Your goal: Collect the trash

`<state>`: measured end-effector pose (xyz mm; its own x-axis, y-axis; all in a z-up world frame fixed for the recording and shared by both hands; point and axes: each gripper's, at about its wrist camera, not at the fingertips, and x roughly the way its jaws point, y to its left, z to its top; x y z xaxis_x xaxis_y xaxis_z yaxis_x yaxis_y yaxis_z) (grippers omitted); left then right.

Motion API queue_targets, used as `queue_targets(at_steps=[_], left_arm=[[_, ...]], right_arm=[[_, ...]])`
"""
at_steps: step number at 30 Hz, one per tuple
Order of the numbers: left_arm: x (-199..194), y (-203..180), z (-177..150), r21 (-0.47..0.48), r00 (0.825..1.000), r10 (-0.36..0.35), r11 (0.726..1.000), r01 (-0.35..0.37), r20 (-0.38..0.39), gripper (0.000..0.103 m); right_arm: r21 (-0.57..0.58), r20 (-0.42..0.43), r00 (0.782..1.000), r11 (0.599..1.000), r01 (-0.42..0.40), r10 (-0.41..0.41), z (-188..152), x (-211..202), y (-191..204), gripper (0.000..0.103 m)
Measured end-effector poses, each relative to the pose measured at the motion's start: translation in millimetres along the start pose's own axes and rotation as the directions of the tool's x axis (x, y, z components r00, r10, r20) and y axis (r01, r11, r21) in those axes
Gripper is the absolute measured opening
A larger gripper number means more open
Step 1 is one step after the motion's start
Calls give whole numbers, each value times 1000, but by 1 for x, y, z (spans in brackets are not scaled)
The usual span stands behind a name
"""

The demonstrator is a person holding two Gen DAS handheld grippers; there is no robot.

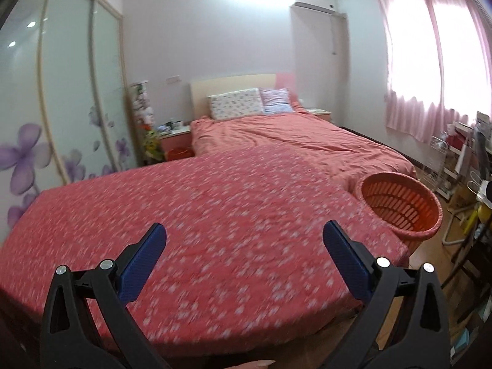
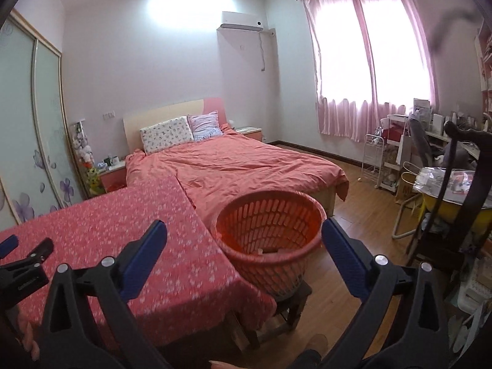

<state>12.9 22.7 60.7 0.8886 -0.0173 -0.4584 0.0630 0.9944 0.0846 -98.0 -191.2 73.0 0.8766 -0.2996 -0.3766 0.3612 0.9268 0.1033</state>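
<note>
Red flowery cloth: covers the big flat surface (image 1: 196, 215) that fills the lower left of both views, white specks all over it, pretty blurry up close
Bed: the bed (image 2: 233, 166) sits right behind that surface, salmon duvet a bit rumpled, two pillows (image 2: 167, 133) up against the pale headboard
Wardrobe: sliding frosted doors with purple flowers (image 1: 24, 156) along the left wall
Curtains: pink curtains (image 2: 369, 70) over a bright window on the right, cluttered racks and a desk below them
Basket: the orange slatted basket (image 2: 270, 255) stands just off the right corner of the cloth-covered surface, seems to rest on a dark wooden stool; a couple of pale scraps (image 2: 270, 250) lie in the bottom, can't tell what they are
Left gripper: left gripper (image 1: 244, 238) is spread wide with nothing between the blue pads, angled slightly down over the red cloth, basket off to its right
Right gripper: right gripper (image 2: 244, 233) is also splayed fully apart and empty, tilted a little downward, basket rim sitting between its fingertips further out, not touching
Other bits: the left gripper's tips also poke in at the left edge of the right wrist view, beside a bit of a hand (image 2: 26, 332)
</note>
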Motion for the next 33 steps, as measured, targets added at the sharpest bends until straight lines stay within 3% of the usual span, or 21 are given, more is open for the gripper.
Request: queue_targets(at_steps=[8, 16, 33], left_arm=[[-22, 11, -36, -53, 998, 57, 997, -58, -13, 101], [-24, 14, -50, -99, 994, 101, 990, -104, -36, 101], [-13, 15, -62, -123, 991, 91, 987, -102, -97, 101]], right_arm=[[-15, -9, 998, 998, 68, -68, -30, -15, 9, 99], [-34, -10, 992, 992, 124, -125, -40, -12, 16, 99], [-58, -60, 987, 987, 148, -151, -53, 9, 22, 99]])
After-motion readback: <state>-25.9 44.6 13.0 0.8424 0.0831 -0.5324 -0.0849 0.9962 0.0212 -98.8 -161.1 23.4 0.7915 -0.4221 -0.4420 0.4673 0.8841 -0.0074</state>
